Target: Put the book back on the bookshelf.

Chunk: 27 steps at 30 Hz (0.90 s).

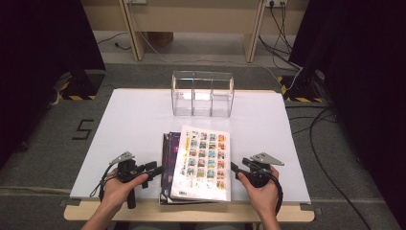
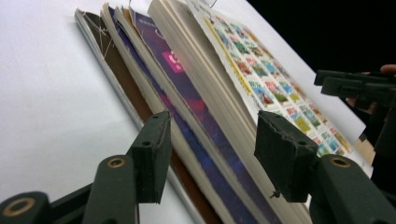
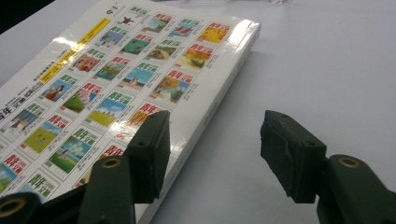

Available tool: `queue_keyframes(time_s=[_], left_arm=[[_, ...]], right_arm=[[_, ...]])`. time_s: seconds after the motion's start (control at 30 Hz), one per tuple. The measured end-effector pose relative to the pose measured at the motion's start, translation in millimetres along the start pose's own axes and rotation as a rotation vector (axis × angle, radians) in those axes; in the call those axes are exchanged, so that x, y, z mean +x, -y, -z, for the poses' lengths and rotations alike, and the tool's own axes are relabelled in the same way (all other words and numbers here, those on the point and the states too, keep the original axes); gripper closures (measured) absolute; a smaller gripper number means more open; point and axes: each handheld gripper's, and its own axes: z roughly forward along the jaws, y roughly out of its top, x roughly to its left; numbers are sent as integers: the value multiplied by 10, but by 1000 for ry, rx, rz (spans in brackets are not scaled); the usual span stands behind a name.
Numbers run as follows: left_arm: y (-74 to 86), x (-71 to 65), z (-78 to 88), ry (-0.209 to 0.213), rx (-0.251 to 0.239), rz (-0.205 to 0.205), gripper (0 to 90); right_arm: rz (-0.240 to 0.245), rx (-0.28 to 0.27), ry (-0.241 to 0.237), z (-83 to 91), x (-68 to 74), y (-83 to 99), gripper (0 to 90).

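Tabletop [image 1: 134,120] white and wide, taking up the middle of the high view, resting on a wooden base with grey floor around it. Clear three-compartment organizer [image 1: 202,94] upright at the far edge, well apart from everything else on the sheet. Stack of books [image 1: 196,165] lying flat at the near edge, between the two hands. Top book [image 1: 203,163] glossy white, covered in rows of small coloured cover pictures, turned slightly askew on the pile; seen again in the right gripper view [image 3: 116,79] with a yellow strip along one edge. Purple-covered book [image 2: 187,88] beneath it, then a brown-covered one [image 2: 126,84] at the bottom, their page edges fanned out in the left gripper view.

Left gripper [image 1: 154,171] held in the left hand [image 1: 122,187], just beside the left edge of the stack, jaws wide apart and level with the page edges; nothing pressed between the pads, the stack's edges showing in the gap. Right gripper [image 1: 234,168] held in the right hand [image 1: 261,189], just beside the right edge of the top book, jaws likewise spread wide; one pad over the book's near corner, the other over bare table, gripping nothing. Grey three-cornered plate on top of each gripper.
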Motion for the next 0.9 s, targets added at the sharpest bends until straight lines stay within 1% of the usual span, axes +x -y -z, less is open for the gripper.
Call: queue_keyframes(time_s=[0.03,0.1,0.23,0.3,0.37,0.4,0.5,0.57,0.6,0.67,0.7,0.73,0.77,0.8,0.83,0.9], left_arm=[[-5,-11,-16,4,7,-1,449],[-17,-35,-63,15,17,-7,449],[-57,-74,-147,7,39,-7,449],[-85,-95,-194,4,63,-6,448],[-133,-119,-244,-13,77,-7,445],[-153,-126,-262,-17,82,-11,442],[-228,-137,-330,-20,105,-2,435],[-279,-141,-381,-24,121,-19,432],[-294,-143,-398,-24,123,-16,432],[-329,-150,-454,-24,131,-27,431],[-347,-149,-493,-20,139,-16,432],[-357,-138,-529,-14,149,1,432],[-365,-123,-565,-15,159,9,432],[-370,-113,-591,-24,166,5,432],[-377,-100,-620,-33,172,5,433],[-390,-78,-664,-26,174,33,439]], right_arm=[[4,-1,1,-2,-10,-8,417],[-6,2,-1,-1,-24,-26,407],[-9,22,-13,-8,-24,-32,409],[-16,35,-27,-18,-13,-39,414],[-24,45,-34,-32,4,-54,419],[-33,56,-45,-49,27,-73,420],[-37,74,-51,-91,76,-115,421],[-39,88,-54,-123,101,-142,422],[-44,93,-55,-142,111,-154,422],[-48,103,-53,-164,117,-168,422],[-51,110,-56,-177,119,-173,422],[-65,117,-58,-191,125,-176,422],[-73,124,-62,-205,128,-176,422],[-72,132,-66,-218,126,-175,422],[-82,138,-68,-222,133,-174,422],[-86,151,-76,-241,135,-176,422]])
